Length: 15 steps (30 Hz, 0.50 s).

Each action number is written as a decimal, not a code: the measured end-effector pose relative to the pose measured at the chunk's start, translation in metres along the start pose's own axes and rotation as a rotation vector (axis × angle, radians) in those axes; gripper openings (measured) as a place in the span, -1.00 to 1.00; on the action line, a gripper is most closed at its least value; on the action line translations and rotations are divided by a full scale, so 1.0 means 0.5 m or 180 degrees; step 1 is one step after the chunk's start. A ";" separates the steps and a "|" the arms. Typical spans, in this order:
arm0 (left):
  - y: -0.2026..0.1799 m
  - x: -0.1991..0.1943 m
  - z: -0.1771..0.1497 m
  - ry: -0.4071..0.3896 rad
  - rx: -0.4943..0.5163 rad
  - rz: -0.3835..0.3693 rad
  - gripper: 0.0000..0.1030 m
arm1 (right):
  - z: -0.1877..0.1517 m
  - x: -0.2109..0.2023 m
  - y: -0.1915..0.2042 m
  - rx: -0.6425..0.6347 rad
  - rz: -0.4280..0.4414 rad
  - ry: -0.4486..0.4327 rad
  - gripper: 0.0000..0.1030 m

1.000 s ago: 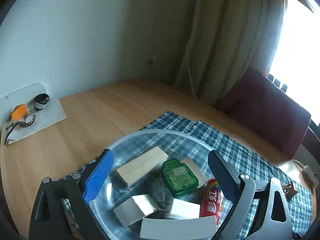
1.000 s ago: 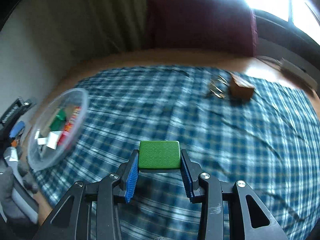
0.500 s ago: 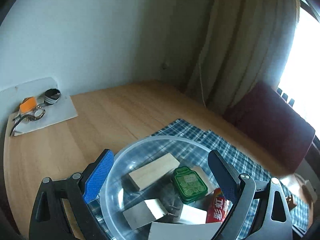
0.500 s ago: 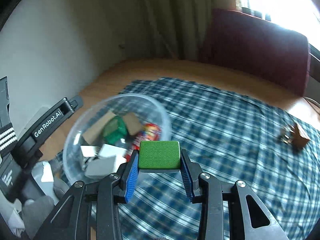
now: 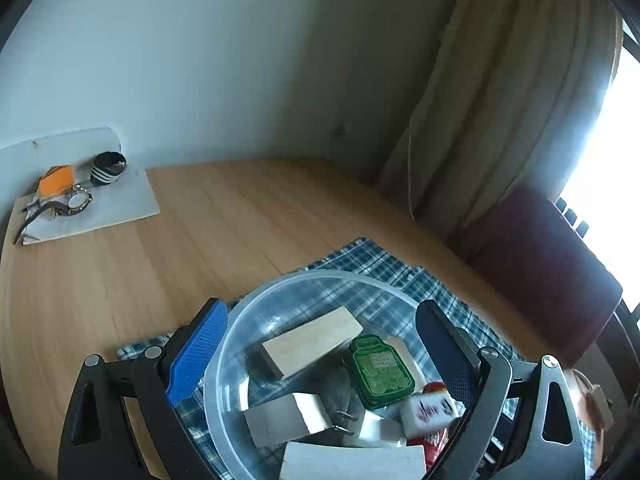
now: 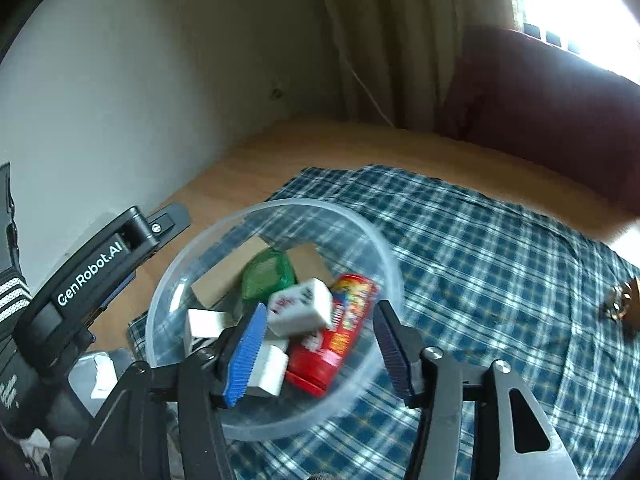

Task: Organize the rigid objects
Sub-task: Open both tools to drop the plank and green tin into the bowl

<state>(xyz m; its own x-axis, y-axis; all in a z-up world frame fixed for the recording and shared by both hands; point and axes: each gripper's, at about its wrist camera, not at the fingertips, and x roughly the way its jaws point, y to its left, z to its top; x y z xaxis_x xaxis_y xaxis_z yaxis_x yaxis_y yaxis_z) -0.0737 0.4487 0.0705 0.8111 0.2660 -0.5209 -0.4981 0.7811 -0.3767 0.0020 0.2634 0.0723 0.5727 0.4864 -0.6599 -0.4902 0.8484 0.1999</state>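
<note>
Light wooden desk (image 5: 208,248), grain running along its length, set against a pale wall. Blue-and-white checked cloth (image 6: 480,264) spread flat over the right part. Clear plastic bowl (image 6: 372,240) standing on the cloth's left edge. White board (image 5: 108,208) lying at the far left corner of the desk by the wall, well apart from the cloth. Small brown item (image 6: 624,300) on the cloth's far right, blurred.

Clear round plastic bowl (image 6: 276,420): crowded with pale wooden blocks (image 5: 312,346), a green jar-shaped tin (image 5: 381,372), a white mahjong tile (image 6: 301,306) and a red snack can (image 6: 336,336); little bare floor. Blue checked cloth (image 6: 480,264) right of it: open. Bare wooden tabletop (image 5: 132,280) left: open up to a white board (image 5: 104,212) bearing a wristwatch (image 5: 76,202).
</note>
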 end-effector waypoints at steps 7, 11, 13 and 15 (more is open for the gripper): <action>-0.009 0.001 -0.002 0.0018 0.0054 -0.0018 0.86 | -0.021 -0.022 -0.062 0.0283 -0.0137 0.0002 0.33; -0.011 0.002 -0.002 0.0032 0.0053 -0.0008 0.86 | -0.032 -0.013 -0.078 0.0364 -0.0201 0.0085 0.39; -0.012 0.003 -0.002 0.0043 0.0063 -0.0013 0.86 | -0.038 -0.010 -0.084 0.0390 -0.0239 0.0113 0.51; -0.014 0.004 -0.004 0.0059 0.0089 -0.0024 0.86 | -0.044 -0.011 -0.093 0.0419 -0.0291 0.0128 0.57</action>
<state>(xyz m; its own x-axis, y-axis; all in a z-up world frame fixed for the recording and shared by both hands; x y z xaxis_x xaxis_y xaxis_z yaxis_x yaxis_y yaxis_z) -0.0688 0.4427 0.0707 0.8088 0.2498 -0.5324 -0.4831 0.7985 -0.3592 0.0071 0.2167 0.0505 0.5828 0.3994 -0.7077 -0.3455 0.9100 0.2291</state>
